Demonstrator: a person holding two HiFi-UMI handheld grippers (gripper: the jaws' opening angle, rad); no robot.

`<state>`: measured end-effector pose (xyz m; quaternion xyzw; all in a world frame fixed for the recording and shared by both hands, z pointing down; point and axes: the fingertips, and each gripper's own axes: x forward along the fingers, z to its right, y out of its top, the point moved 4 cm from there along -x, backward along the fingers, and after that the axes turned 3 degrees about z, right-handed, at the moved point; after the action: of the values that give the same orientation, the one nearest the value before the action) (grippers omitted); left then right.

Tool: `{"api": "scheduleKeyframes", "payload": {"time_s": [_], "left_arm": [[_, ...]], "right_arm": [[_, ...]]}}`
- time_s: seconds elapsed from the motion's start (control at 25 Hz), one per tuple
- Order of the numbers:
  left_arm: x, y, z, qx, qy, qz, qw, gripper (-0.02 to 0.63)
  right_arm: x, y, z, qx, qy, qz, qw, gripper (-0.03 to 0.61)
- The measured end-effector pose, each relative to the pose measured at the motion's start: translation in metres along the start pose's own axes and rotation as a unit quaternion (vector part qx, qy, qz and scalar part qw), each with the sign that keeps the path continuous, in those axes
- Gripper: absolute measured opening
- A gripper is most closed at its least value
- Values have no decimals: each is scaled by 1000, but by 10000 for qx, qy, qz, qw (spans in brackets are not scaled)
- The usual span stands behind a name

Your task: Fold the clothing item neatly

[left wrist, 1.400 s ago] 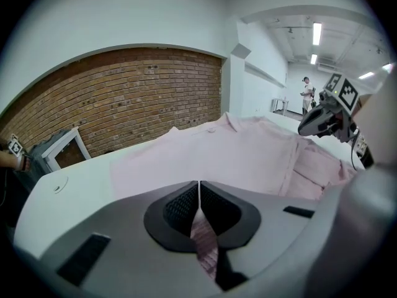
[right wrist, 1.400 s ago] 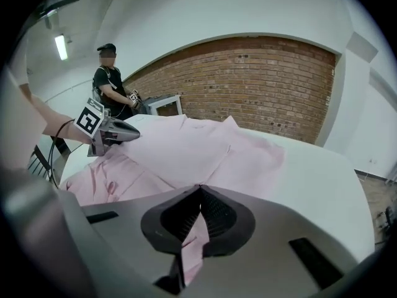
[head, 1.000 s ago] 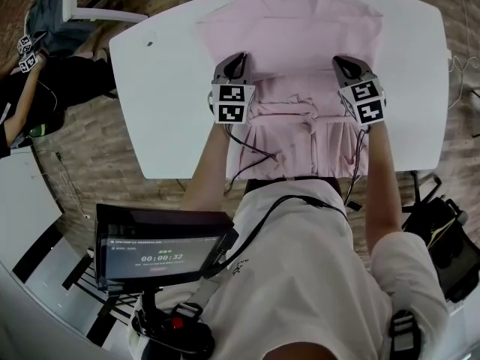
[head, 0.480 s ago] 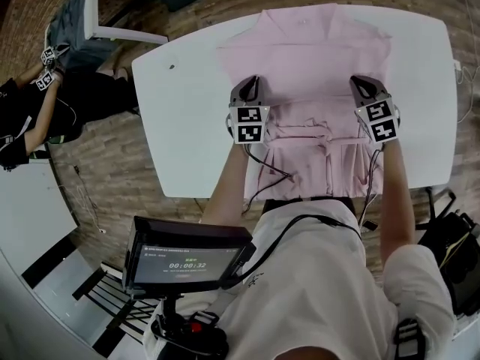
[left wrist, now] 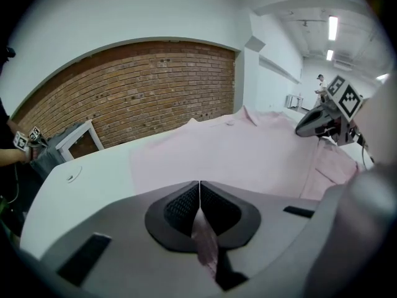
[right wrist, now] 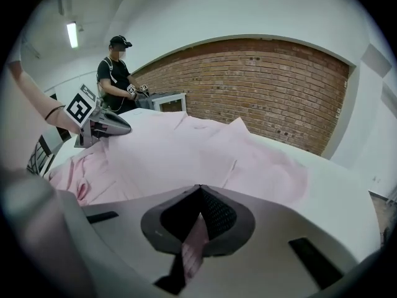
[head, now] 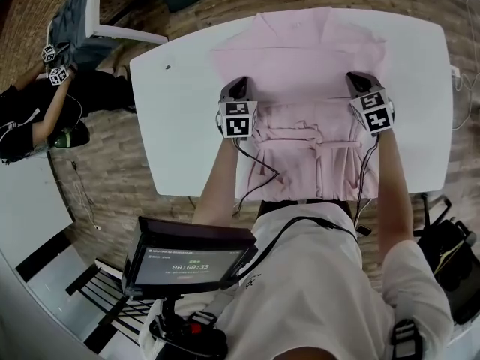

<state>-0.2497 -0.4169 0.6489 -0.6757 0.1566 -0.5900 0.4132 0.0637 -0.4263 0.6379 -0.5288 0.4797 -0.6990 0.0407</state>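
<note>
A pale pink shirt [head: 300, 58] lies on the white table [head: 187, 126], collar end far from me, its lower part doubled back over the middle with a crumpled fold [head: 300, 133]. My left gripper [head: 238, 90] is shut on the shirt's left edge; a strip of pink cloth [left wrist: 205, 244] shows pinched between its jaws. My right gripper [head: 358, 79] is shut on the right edge, and pink cloth [right wrist: 192, 247] hangs from its closed jaws too. The shirt [left wrist: 248, 154] spreads ahead of the left gripper [left wrist: 199, 191]. It [right wrist: 186, 148] also spreads ahead of the right gripper [right wrist: 199, 194].
A person [head: 30, 103] with marker cubes stands at the left on the wooden floor; a white chair [head: 105, 6] is beyond. A screen on a stand [head: 187, 257] sits near my body. The brick wall [right wrist: 260, 79] runs behind the table.
Both grippers moved slightly toward the collar end with the shirt's edge, drawing the folded part further over the shirt. Jaws stayed shut.
</note>
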Motion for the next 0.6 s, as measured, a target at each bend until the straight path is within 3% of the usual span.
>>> {"api": "scheduleKeyframes", "payload": {"time_s": [0.2, 0.44, 0.6], "left_arm": [[-13, 17, -2, 86, 109, 250, 9996, 3], [-10, 74, 5, 415, -627, 515, 9958, 3], [12, 105, -2, 548, -918, 563, 9927, 3]], "right_arm": [[-14, 24, 3, 56, 441, 477, 9979, 3], [-12, 73, 32, -440, 452, 921, 9938, 5], [-8, 99, 45, -430, 434, 1154, 9914, 5]]}}
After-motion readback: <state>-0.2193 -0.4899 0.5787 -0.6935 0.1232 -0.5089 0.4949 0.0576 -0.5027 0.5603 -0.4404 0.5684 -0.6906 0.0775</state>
